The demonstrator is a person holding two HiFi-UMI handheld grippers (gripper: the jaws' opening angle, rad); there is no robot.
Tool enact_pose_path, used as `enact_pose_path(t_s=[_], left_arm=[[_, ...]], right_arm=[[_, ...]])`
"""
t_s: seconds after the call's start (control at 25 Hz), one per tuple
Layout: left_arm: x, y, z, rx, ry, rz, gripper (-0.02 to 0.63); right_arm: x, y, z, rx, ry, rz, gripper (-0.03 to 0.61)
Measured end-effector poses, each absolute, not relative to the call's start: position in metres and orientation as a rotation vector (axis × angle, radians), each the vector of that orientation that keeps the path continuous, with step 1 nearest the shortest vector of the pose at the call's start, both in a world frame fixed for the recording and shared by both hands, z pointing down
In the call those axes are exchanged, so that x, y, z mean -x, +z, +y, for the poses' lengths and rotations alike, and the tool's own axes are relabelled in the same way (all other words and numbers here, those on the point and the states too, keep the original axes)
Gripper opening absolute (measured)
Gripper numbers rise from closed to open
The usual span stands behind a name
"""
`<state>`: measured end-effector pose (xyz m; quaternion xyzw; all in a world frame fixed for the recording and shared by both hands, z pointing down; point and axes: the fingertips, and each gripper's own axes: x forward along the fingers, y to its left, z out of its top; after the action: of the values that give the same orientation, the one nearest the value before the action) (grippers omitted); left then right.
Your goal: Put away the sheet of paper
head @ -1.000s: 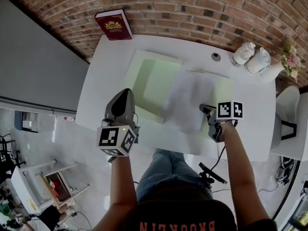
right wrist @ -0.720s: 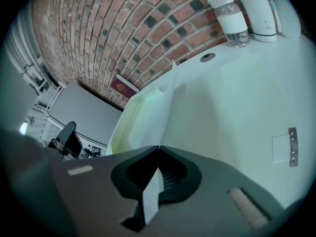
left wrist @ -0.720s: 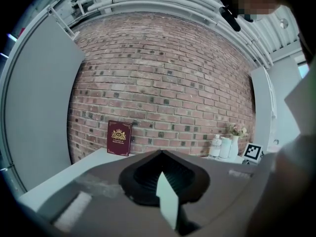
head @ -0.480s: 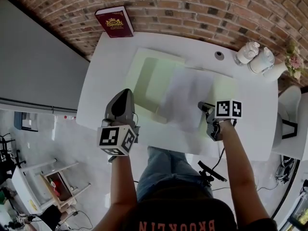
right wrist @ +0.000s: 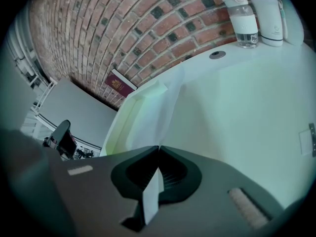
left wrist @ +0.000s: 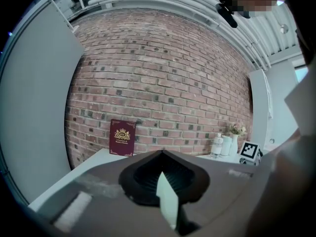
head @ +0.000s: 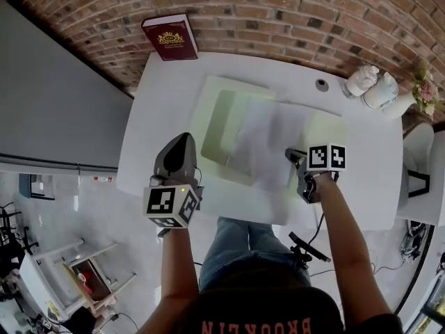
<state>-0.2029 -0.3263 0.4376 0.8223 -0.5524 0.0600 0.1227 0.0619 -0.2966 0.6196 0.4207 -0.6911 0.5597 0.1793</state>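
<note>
1. We find the right tongs (right wrist: 158,147) pressed together on the near edge of the sheet of paper (right wrist: 165,102); the sheet rises from the tips and curls away from them.
2. We find the left tongs (left wrist: 163,153) pressed together at the tips; a pale strip shows edge-on in the hollow behind them; we cannot tell what it is.
3. The head view places the sheet, lifted and blurred, over the open pale green folder (head: 221,117); the folder lies flat on the white counter (head: 163,96); we cannot tell whether the sheet's far edge touches it.
4. The same view places the left tongs over the counter's near left edge, near the folder and well apart from the sheet.
5. The left gripper view alone shows the red book (left wrist: 122,138) standing upright against the brick wall (left wrist: 163,78); it also catches the right tongs' marker cube (left wrist: 250,151).
6. The right gripper view alone shows the sheet's curl edge-on; it shows two bottles (right wrist: 244,21) and a small round disc (right wrist: 217,55) close up at the counter's far side.
</note>
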Motion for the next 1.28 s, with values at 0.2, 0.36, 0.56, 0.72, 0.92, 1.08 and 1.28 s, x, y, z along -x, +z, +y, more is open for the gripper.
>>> enact_pose_path(t_s=[0.2,0.36,0.56,0.72,0.92,1.08,1.28], left_arm=[[0.215,0.437,-0.333,-2.411,0.174,-1.595,-0.005],[0.230,0.438,-0.337,-2.408,0.175,-1.600,-0.005],[0.249,0.436,-0.343,-2.394,0.167,-1.618,-0.005],[0.257,0.437,-0.346,-2.393,0.170,-1.617,-0.005],[0.268,0.440,-0.349,-2.392,0.182,-1.611,-0.006],[0.279,0.442,-0.353,-2.388,0.190,-1.610,-0.005],[0.291,0.446,-0.359,-2.385,0.201,-1.606,-0.005]], right_arm=[[-0.048,0.624,-0.304,-1.199,1.562,-1.927,0.002],[-0.040,0.627,-0.309,-1.213,1.555,-1.909,0.002],[-0.030,0.627,-0.317,-1.221,1.578,-1.906,0.002],[-0.020,0.629,-0.324,-1.214,1.581,-1.904,0.002],[-0.003,0.632,-0.333,-1.202,1.582,-1.905,0.002],[0.011,0.634,-0.340,-1.191,1.582,-1.908,0.002],[0.026,0.637,-0.348,-1.190,1.600,-1.897,0.002]])
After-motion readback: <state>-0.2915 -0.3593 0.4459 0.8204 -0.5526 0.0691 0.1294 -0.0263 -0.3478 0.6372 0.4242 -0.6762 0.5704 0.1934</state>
